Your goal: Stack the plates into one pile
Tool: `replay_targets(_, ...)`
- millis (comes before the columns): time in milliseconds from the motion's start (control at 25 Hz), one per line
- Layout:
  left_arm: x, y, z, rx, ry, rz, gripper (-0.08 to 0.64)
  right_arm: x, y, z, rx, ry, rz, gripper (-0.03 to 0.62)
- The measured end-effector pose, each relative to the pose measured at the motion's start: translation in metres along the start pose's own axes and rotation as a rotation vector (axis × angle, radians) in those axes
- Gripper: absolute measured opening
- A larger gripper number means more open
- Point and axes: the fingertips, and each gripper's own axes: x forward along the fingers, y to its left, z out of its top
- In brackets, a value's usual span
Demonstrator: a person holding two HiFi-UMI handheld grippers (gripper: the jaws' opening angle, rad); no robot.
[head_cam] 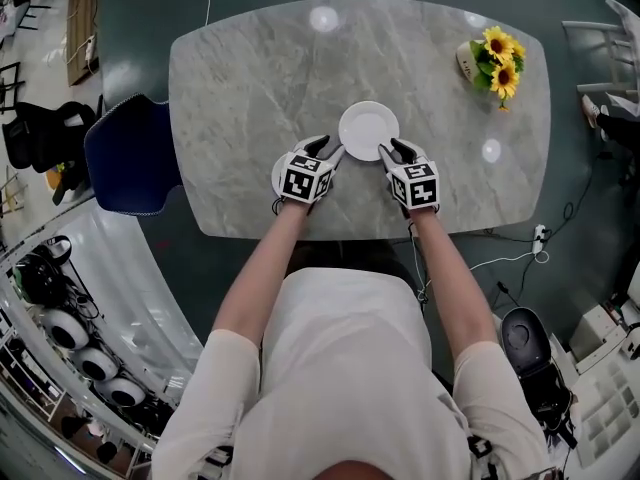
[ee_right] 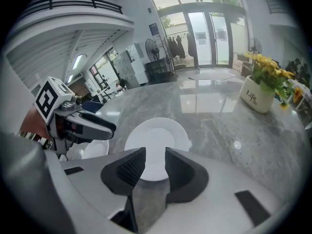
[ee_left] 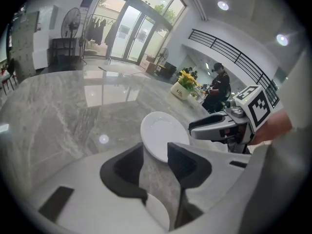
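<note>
While my left tool [head_cam: 326, 149] and right tool [head_cam: 393, 148] gape empty, the plate [head_cam: 368, 128] lies between them, at one o'clock from left, eleven from right.

Head view: from above, looking steeply down on the whole bench [head_cam: 250, 78]. Each gripper view: low and near, facing across it. Shared by all three: the white plate [head_cam: 368, 128], probably also the flower pot [head_cam: 470, 60].
</note>
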Motion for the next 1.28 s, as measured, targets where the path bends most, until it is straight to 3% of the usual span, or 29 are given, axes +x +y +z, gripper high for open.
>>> replay_targets(960, -0.092, 0.047, -0.097, -0.190, -0.094, 0.136, 0.153, 0.030, 0.118, -0.031, -0.217, 0.124, 0.212, 0.140)
replay_targets(1280, -0.109, 0.068, -0.130, -0.242, -0.090, 0.186, 0.153, 0.044, 0.142, -0.044, -0.192, 0.167, 0.247, 0.138)
